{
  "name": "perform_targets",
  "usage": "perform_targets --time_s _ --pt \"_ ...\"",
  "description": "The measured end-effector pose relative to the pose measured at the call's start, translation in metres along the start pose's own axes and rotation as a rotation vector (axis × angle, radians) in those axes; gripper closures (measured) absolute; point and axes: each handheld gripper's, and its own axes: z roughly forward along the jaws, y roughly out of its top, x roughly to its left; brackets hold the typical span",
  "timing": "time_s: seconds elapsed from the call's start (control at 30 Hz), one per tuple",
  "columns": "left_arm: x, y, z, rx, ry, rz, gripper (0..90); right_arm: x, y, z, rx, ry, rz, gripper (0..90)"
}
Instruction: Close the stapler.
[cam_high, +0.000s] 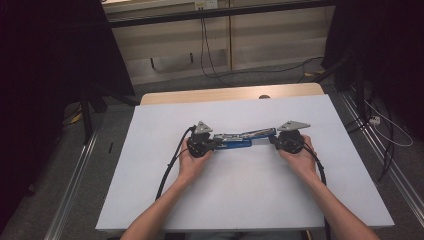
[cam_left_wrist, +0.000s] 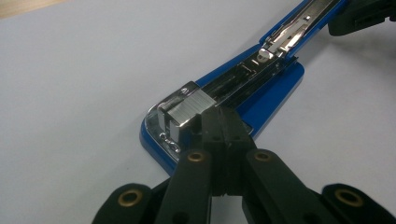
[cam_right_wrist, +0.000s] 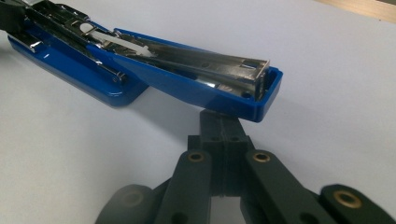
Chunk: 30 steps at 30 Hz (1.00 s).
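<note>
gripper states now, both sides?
Left gripper: shut, tips pressing on the staples in the open stapler.
Right gripper: shut, under the stapler's lid.

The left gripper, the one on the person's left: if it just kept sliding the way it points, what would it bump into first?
Probably the block of staples in the open blue stapler. The left gripper, jaws shut, has its tips right at that block; whether they already touch is hard to judge.
</note>
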Motion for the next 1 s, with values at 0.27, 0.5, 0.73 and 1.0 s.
perform_targets --time_s 0.27,0.5,0.73,1.0 --pt "-0.0008 0.0 0.0004 -0.003 -0.004 -0.004 90.0 0.001 0.0004 0.0 -0.023 0.015 0.014 90.0" --pt "-0.001 0.0 0.0004 -0.004 -0.003 -0.001 90.0 0.0038 0.0022 -0.0001 -0.06 0.017 0.008 90.0" --pt "-0.0019 -0.0001 0.0007 -0.002 -0.009 0.0 90.0 0.0056 0.003 -0.0018 -0.072 0.025 0.004 90.0" --pt "-0.0017 -0.0023 -0.0002 -0.016 -0.016 -0.013 90.0 0.007 0.0037 -0.0073 -0.117 0.063 0.021 90.0"
